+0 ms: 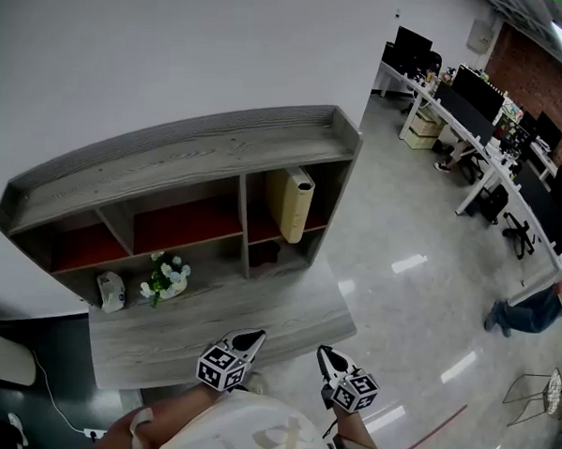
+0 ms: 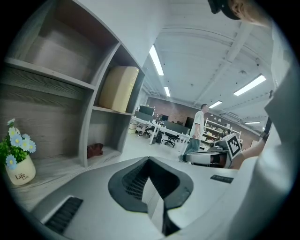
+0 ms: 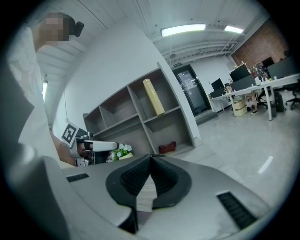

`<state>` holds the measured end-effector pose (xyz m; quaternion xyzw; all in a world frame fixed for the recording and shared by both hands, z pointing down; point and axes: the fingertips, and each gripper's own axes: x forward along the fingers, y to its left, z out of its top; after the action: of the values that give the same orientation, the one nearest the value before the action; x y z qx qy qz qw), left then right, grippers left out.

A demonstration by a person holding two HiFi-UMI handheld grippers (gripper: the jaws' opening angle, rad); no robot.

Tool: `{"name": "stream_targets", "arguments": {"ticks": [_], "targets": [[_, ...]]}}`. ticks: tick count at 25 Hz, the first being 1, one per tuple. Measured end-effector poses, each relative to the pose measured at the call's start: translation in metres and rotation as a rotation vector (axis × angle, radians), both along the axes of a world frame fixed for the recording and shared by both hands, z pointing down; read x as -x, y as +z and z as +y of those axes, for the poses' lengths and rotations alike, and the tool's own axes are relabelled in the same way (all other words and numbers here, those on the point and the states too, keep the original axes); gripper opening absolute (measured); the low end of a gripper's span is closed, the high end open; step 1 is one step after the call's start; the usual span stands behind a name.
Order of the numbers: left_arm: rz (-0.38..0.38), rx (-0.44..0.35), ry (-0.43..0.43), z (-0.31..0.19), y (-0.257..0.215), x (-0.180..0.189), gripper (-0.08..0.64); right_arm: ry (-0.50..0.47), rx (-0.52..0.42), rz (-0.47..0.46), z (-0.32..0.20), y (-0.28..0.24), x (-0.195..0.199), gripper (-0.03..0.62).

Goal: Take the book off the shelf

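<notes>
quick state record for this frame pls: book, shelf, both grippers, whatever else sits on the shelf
book: cream, standing in the upper right compartment, nothing touching it
shelf: grey wood, open compartments
left gripper: jaws together, empty, in front of the shelf, well short of the book
right gripper: jaws together, empty, beside the left gripper
flower pot: on the lower ledge, left of the book's column
dark red object: compartment below the book, kind unclear
status: book not yet taken
</notes>
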<state>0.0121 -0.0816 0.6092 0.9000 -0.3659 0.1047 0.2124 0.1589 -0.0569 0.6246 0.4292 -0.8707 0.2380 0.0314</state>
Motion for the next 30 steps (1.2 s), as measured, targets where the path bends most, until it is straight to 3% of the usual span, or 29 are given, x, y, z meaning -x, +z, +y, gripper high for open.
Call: {"name": "stream_targets", "arguments": {"ticks": [12, 19, 30], "targets": [[0.02, -0.025, -0.081, -0.056, -0.001, 0.04, 0.002, -0.028, -0.045, 0.031, -0.08, -0.012, 0.025, 0.003], [0.03, -0.026, -0.102, -0.059, 0.0, 0.054, 0.0, -0.036, -0.07, 0.053, -0.111, -0.026, 0.03, 0.005], [0.043, -0.038, -0.216, -0.067, -0.002, 0.082, 0.0, -0.059, -0.093, 0.034, -0.155, -0.046, 0.043, 0.005]]}}
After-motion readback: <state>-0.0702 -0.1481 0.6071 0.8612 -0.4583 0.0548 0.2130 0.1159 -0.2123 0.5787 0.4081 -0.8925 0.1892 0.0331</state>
